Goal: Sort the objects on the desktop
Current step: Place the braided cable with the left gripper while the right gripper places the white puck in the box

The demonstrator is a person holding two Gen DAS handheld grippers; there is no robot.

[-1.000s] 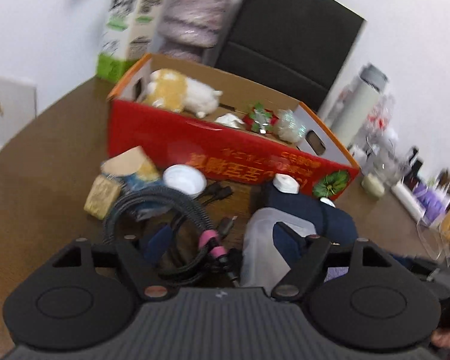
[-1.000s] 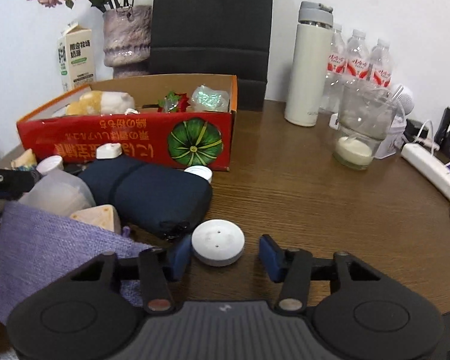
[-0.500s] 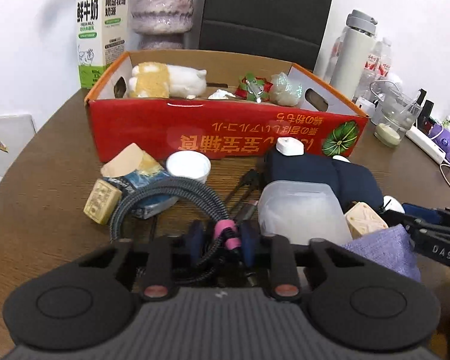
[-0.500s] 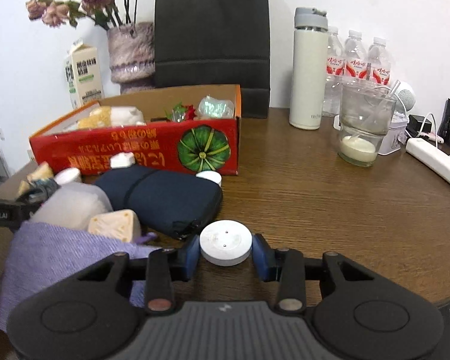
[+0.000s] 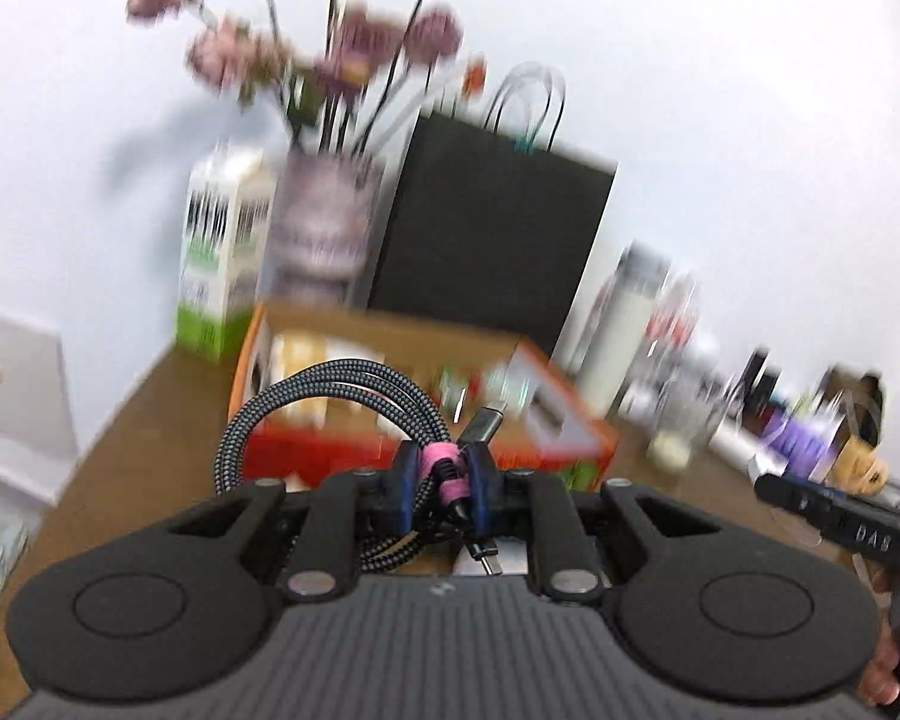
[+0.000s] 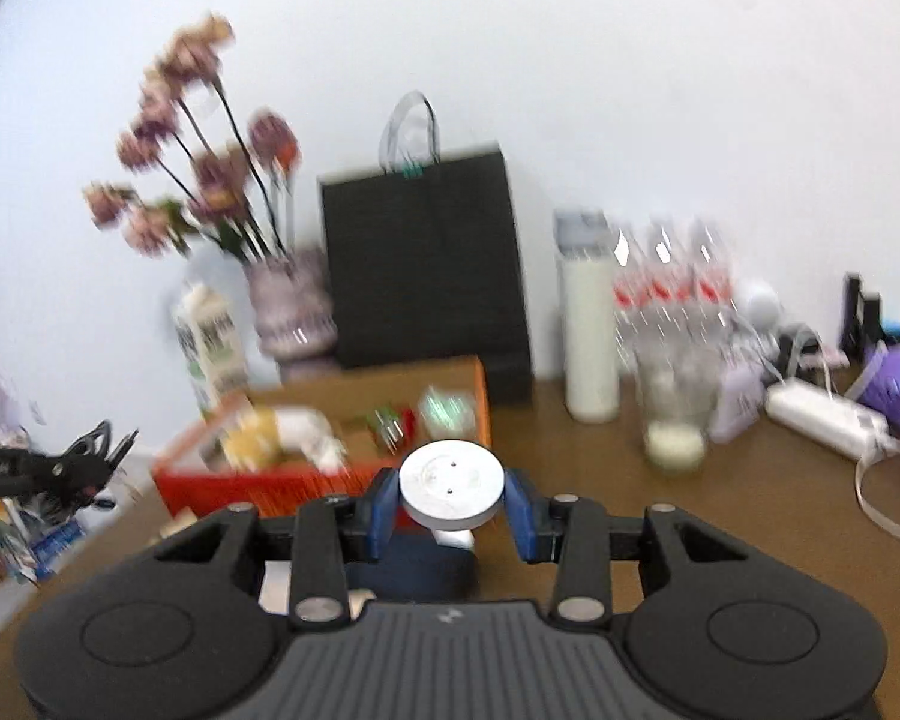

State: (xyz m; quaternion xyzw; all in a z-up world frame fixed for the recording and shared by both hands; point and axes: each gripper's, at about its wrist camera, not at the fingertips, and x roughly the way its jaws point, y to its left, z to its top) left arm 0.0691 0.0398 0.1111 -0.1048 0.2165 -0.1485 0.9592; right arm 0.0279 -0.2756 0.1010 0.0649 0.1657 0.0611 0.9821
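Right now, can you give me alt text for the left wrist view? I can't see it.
The left gripper is shut on a coiled braided cable at its pink tie, held above the table. Behind, blurred: a red box, milk carton, vase and black bag.

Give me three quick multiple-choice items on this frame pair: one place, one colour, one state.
1. Where is the black paper bag?
A. behind the red box
B. inside the box
C. on the floor

2. What colour is the band on the coiled cable?
A. green
B. pink
C. yellow

3. What is the right tool doing?
A. open, empty
B. shut on a bottle
C. shut on the white disc

Key: A, the bag stands past the box by the wall; B, a pink band sits between the left tool pads; C, both pads press the disc's rim.
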